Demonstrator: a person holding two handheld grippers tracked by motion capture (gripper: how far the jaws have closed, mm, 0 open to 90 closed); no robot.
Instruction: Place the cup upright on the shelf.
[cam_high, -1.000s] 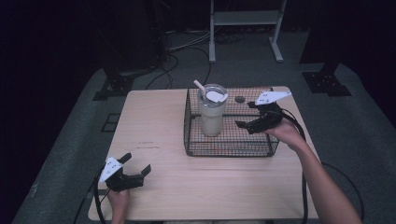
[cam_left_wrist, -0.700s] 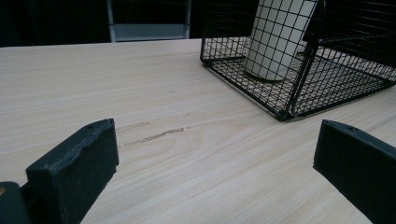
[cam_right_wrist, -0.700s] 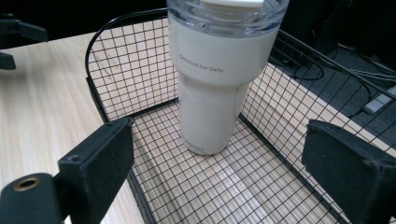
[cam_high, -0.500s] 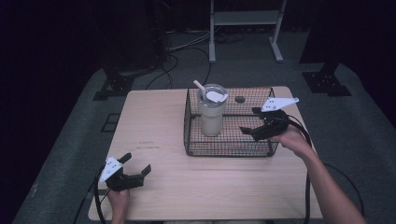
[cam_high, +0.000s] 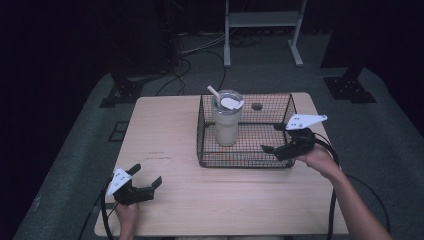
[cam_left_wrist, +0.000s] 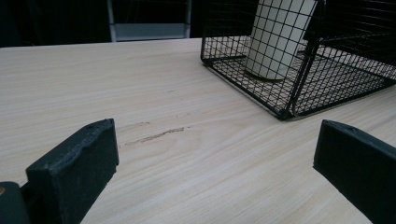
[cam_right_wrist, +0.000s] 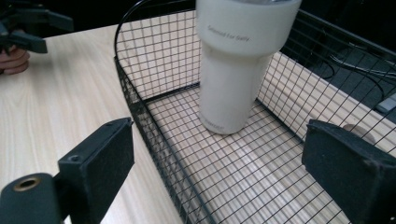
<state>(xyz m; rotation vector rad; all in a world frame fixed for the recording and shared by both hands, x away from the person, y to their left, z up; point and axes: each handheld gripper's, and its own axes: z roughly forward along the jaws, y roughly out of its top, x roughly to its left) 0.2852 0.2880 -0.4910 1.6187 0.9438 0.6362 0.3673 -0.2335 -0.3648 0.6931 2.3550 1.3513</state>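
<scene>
I've got the right gripper (cam_high: 276, 139) sitting at the right end of the wire basket (cam_high: 248, 161), right of centre in the high view, with its jaws spread wide and nothing between them. In the right gripper view one jaw sits low left outside the basket wall and the other low right over the mesh floor — so it's straddling the basket's rim rather than touching the tumbler (cam_right_wrist: 238, 60). The tumbler stands upright on the basket floor, top centre of that view, well apart from both jaws. From above it's in the left half of the basket, with a lid and a straw (cam_high: 214, 93) poking up at an angle.

The left gripper (cam_high: 147, 179) is down in the lower left of the high view, near the front edge of the table (cam_high: 165, 130), also wide open and holding nothing — just bare wood between its jaws in the left gripper view, with the basket up in the top right of that frame.
</scene>
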